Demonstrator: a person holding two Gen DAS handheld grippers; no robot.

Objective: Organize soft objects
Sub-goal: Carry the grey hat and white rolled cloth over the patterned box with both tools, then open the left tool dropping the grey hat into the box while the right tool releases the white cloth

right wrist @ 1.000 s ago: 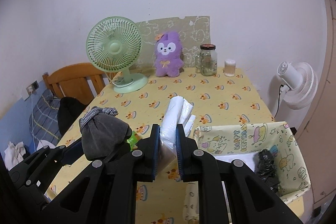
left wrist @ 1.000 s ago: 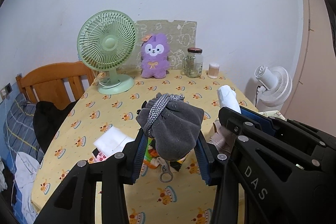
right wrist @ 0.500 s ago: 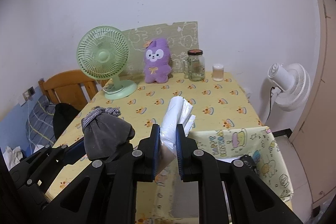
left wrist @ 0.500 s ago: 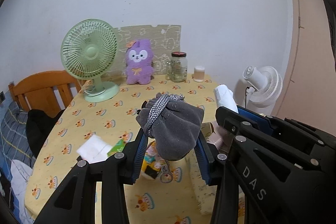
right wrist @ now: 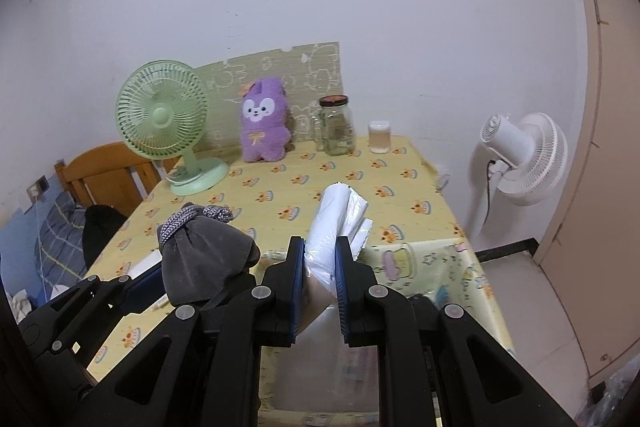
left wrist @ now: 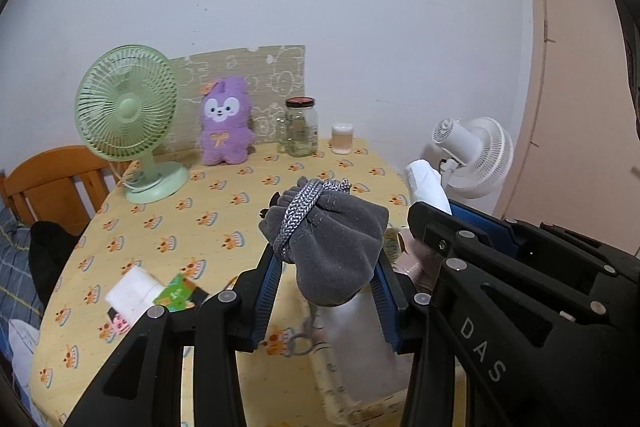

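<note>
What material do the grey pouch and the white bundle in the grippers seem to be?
Grey pouch: soft matte fabric, probably velvet or suede-like, with gathered folds and a braided cord. White bundle: thin plastic film, probably a bag; slightly glossy, crinkled, translucent.

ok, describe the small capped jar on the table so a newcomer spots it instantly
Look along the back edge of the yellow table, by the wall. Right of the purple plush stands a tall glass jar, and right of that the small jar. It is the shortest there, with a white cap and pale peach contents.
</note>
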